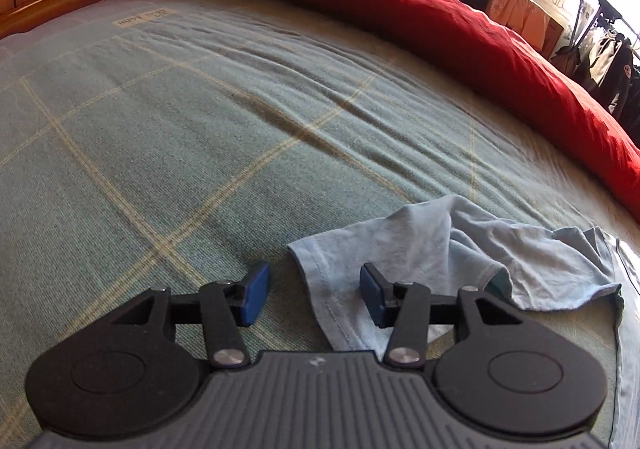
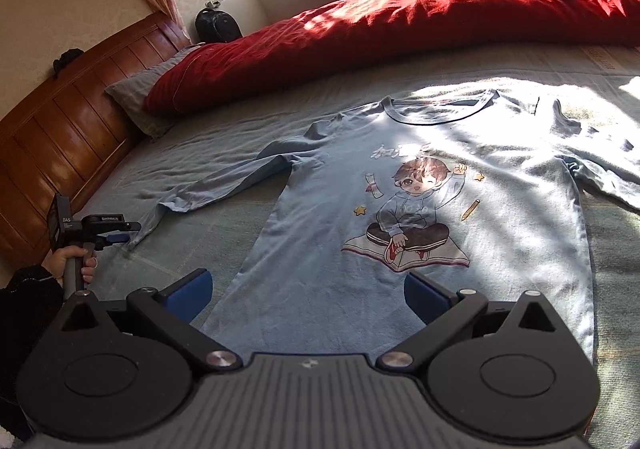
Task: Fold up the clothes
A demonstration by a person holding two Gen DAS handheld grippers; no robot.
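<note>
A light blue long-sleeved shirt (image 2: pixel 320 217) with a cartoon print lies face up and spread out on the green checked bedspread (image 2: pixel 224 137). In the right wrist view, a hand holds my left gripper (image 2: pixel 122 237) at the cuff of the shirt's left sleeve (image 2: pixel 208 185). The left wrist view shows that rumpled sleeve end (image 1: pixel 420 241), whose edge lies between the jaws of my left gripper (image 1: pixel 314 295). The jaws stand open and the blue pads do not press the cloth. My right gripper (image 2: pixel 308 295) is wide open over the shirt's hem, gripping nothing.
A rolled red duvet (image 2: pixel 400 25) runs along the far side of the bed. A grey pillow (image 2: pixel 132 93) lies by the wooden headboard (image 2: pixel 60 129). Clothes hang on racks (image 1: pixel 600 49) by the window. A black bag (image 2: pixel 218 25) stands in the corner.
</note>
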